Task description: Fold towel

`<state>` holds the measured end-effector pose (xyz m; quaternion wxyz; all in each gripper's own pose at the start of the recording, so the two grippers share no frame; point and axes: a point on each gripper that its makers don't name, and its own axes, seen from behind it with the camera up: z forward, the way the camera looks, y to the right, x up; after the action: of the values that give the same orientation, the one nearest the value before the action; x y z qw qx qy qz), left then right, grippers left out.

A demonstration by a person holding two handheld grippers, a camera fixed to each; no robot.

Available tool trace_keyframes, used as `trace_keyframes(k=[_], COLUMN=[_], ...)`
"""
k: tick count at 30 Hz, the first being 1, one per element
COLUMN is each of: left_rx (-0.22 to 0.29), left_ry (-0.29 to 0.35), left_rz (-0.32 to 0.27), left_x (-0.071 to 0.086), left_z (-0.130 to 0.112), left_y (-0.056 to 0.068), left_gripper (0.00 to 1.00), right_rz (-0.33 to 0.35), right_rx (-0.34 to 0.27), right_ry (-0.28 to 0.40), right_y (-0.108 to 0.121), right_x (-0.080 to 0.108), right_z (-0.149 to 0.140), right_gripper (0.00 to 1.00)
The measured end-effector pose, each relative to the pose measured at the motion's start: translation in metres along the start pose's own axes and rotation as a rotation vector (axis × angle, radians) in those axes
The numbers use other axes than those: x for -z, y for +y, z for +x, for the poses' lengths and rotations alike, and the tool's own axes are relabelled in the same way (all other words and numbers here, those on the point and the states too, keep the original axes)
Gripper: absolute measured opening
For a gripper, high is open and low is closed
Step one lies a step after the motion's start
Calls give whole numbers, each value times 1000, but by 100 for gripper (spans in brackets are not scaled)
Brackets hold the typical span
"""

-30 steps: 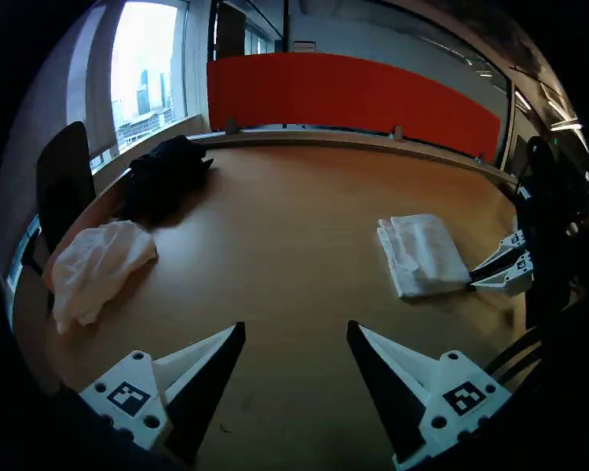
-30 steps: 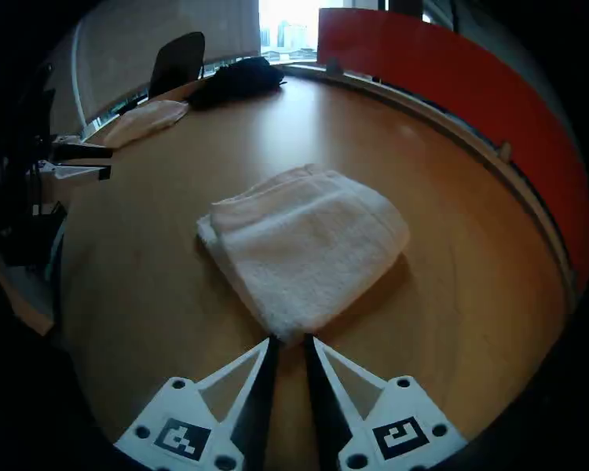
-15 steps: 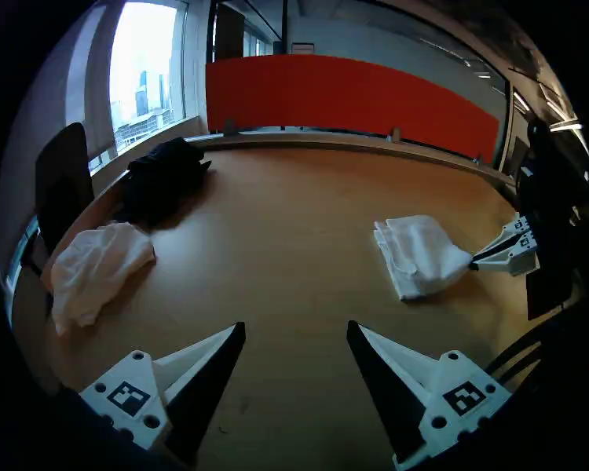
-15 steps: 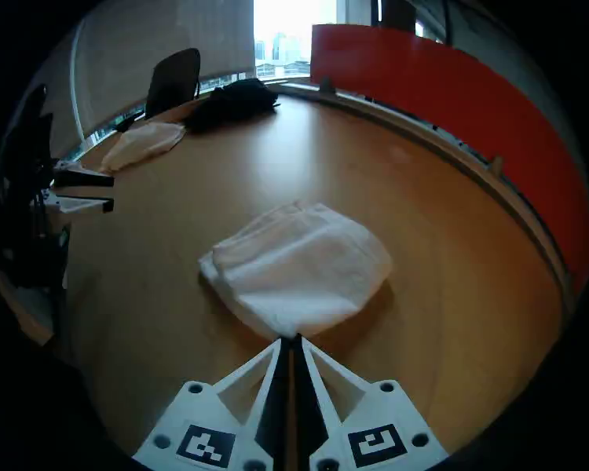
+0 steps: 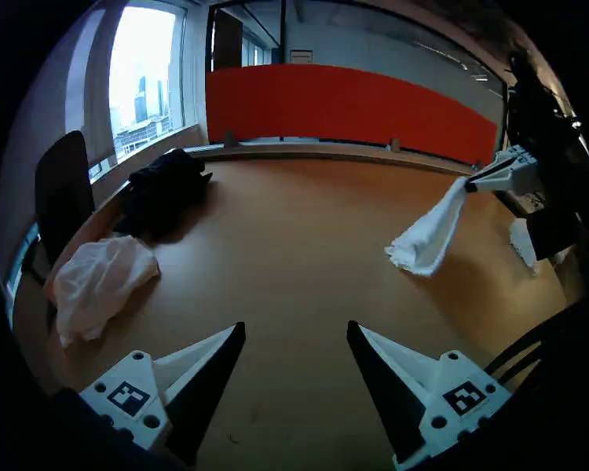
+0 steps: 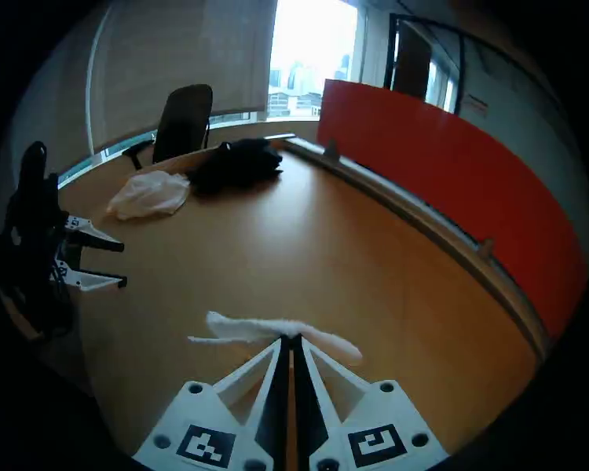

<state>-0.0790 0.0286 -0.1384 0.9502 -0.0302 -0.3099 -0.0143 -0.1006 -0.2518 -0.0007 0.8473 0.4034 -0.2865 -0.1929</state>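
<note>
Towel (image 5: 426,234): white terry, hanging in the air from one pinched edge and draping down over the wooden table (image 5: 294,228). Its lower end is at or just above the tabletop; cannot tell which.
Right gripper (image 5: 470,187): held high over the table's right side, fingers pressed together on the Towel's top edge. In the right gripper view the cloth spills out to both sides of the closed tips.
Left gripper (image 5: 294,328): fingers spread wide with nothing between them, low over the near edge of the table and well apart from the Towel.
Crumpled white cloth (image 5: 98,279): lies in a heap at the table's left edge, untouched.
Black garment (image 5: 165,184): a dark bundle just beyond the crumpled white cloth, near the window side.
Surroundings: red partition (image 5: 342,102) along the far edge of the table, dark office chair (image 5: 59,184) beside the left edge.
Step in hand: judged to be lift-and-open. The Towel dangles from a single hold, bunched rather than laid flat, so no neat fold is in place.
Next move calls for: probably a second hold. The Left gripper would need to cross the table, close on a free corner of the hanging edge, and help spread the cloth flat on the bare wood before any fold is made.
Risk: a one-edge pinch lets the cloth twist, and a corner may be hard to single out.
</note>
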Motion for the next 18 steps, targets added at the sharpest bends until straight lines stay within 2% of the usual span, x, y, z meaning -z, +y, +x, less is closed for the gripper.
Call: trace_keyframes(k=[8, 18], left_rx=[-9, -10], left_ry=[21, 24], left_rz=[-19, -51], left_x=[-3, -8], left_z=[14, 20], left_y=[5, 18], left_gripper=[96, 96], right_rz=[-14, -65], right_rx=[0, -62], right_ry=[61, 102], right_y=[17, 45], right_x=[23, 54], right_z=[49, 58], right_gripper=[3, 3])
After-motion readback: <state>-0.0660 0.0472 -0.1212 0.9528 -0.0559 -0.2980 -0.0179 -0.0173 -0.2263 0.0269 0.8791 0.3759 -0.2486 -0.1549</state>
